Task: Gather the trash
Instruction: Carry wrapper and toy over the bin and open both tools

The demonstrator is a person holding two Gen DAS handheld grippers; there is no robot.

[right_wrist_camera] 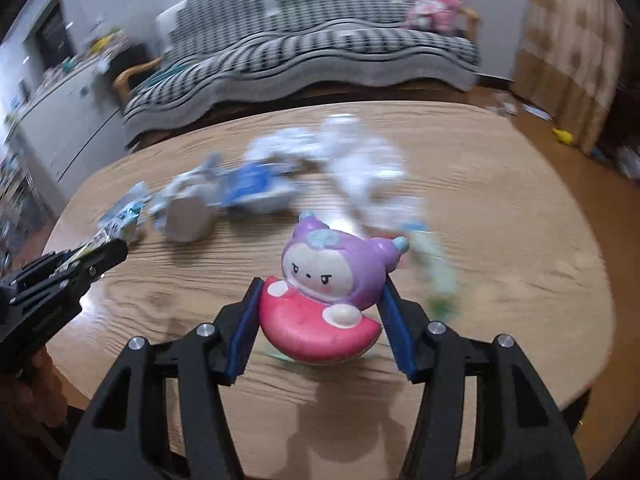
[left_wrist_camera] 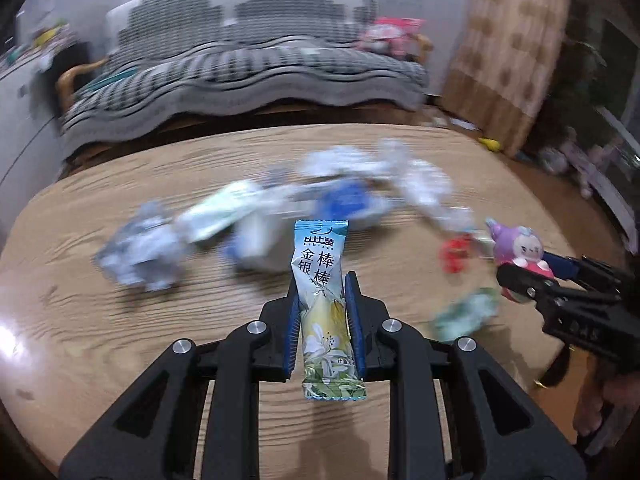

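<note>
The left gripper point(left_wrist_camera: 323, 300) is closed on a long snack wrapper point(left_wrist_camera: 323, 304), its blue-padded fingers point(left_wrist_camera: 293, 328) pressing both long edges. The wrapper stands upright between them, its printed top rising past the fingertips and its crimped bottom hanging below the pads, lifted clear of the wooden table point(left_wrist_camera: 120, 340).

The right gripper point(right_wrist_camera: 320, 304) clamps a squishy toy point(right_wrist_camera: 324, 296), a purple-hooded figure on a pink dome base with white spots. Its blue pads point(right_wrist_camera: 244, 328) press the base from both sides, and the figure's head leans up and beyond the fingertips. The toy sits above the table point(right_wrist_camera: 520, 280), with its shadow on the wood below.

Ahead of both grippers, a loose row of crumpled trash lies on the tabletop, motion-blurred: a pale crumpled wrapper point(left_wrist_camera: 140, 252) ahead and left of the left gripper, a blue-and-white packet point(left_wrist_camera: 344, 200) straight ahead of it, and white crumpled paper point(left_wrist_camera: 420, 184) ahead and to its right. A small red piece point(left_wrist_camera: 454, 254) and a greenish wrapper point(left_wrist_camera: 464, 314) lie to the right of the left gripper, near the right gripper's tip; what they are is too blurred to tell.

Beyond the far table edge stands a sofa point(left_wrist_camera: 248, 52) under a grey-and-white patterned cover.
</note>
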